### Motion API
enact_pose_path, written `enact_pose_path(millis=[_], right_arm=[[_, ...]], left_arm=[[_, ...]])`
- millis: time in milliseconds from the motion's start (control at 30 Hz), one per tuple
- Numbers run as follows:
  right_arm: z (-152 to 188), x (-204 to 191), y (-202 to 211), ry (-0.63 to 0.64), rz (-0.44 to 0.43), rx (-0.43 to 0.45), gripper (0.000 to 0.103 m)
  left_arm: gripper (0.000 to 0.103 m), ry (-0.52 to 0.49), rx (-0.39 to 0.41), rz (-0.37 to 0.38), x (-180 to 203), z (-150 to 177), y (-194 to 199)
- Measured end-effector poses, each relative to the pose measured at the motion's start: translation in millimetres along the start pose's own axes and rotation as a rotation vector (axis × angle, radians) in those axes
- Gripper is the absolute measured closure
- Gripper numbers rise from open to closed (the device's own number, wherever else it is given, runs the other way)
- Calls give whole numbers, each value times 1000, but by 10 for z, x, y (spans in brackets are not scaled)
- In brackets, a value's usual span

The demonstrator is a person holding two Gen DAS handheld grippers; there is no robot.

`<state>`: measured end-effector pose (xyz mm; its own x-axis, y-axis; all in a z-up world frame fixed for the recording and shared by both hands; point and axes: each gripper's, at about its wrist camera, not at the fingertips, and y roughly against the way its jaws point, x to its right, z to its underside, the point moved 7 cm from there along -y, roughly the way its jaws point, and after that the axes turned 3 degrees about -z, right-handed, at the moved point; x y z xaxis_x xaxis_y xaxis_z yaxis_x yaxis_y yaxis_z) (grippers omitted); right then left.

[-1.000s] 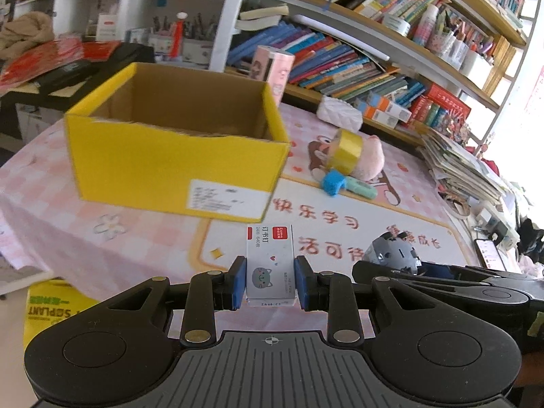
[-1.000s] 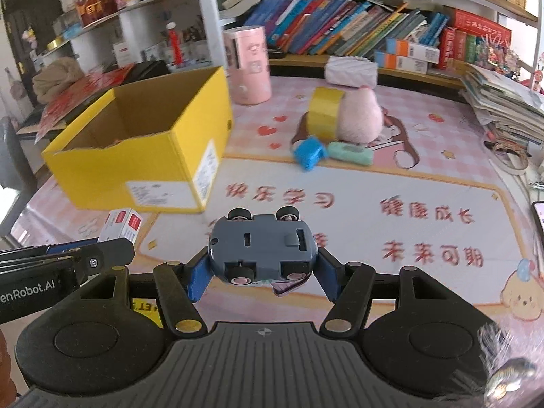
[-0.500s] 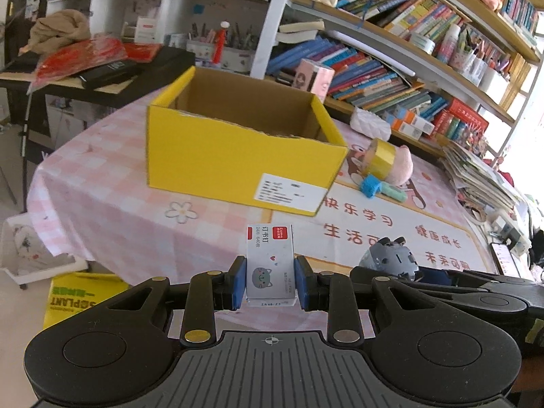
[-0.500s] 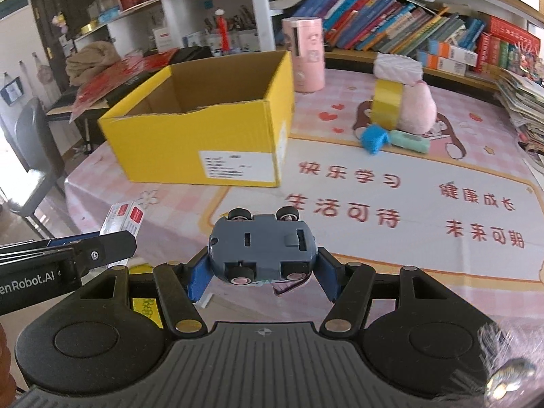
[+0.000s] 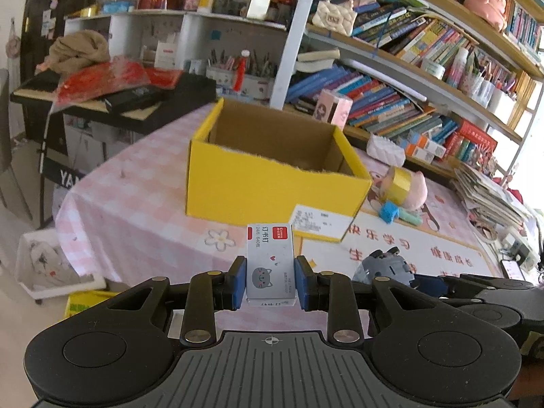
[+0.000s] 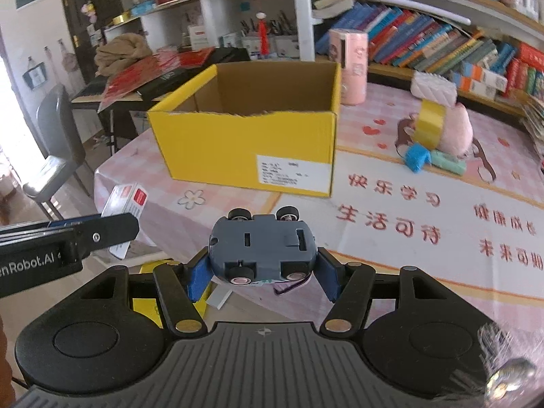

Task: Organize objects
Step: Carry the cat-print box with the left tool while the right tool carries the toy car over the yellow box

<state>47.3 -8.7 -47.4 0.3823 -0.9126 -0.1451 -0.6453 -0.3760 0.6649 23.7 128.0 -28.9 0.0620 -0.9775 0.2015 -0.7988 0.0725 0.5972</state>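
Both rigs look the same: the black plastic left gripper (image 5: 270, 284) and black plastic right gripper (image 6: 261, 273) have blue rubbery finger pads (image 5: 238, 284), brass-coloured pivot screws and a ribbed grey base. White "enRobot.AI" lettering runs along the left one's side.

wooden bookshelves crammed with books (image 5: 401, 102), upper right | dark desk (image 5: 102, 108), left | pale floor (image 5: 13, 312), lower left | daylight, possibly a window, far right
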Motion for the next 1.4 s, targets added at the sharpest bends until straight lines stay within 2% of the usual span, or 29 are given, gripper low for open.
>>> enact_pose_path(millis=[300, 533, 733, 900, 1033, 1400], right_arm=[[-364, -47, -39, 45, -10, 79, 42], [-915, 16, -188, 79, -29, 176, 42], [-1306, 197, -476, 99, -32, 206, 42], [-1511, 383, -810, 126, -25, 178, 42], [-1585, 451, -1098, 209, -42, 126, 42], [-1486, 452, -1615, 388, -82, 12, 42]], left_arm=[[75, 8, 56, 8, 1, -416, -166], [75, 13, 87, -18, -13, -772, -470], [75, 20, 98, -41, 0, -1040, -839], [75, 22, 85, -75, 8, -1170, -1157], [75, -2, 54, -106, 15, -1188, -1371], [75, -42, -45, -175, 16, -1112, -1849]])
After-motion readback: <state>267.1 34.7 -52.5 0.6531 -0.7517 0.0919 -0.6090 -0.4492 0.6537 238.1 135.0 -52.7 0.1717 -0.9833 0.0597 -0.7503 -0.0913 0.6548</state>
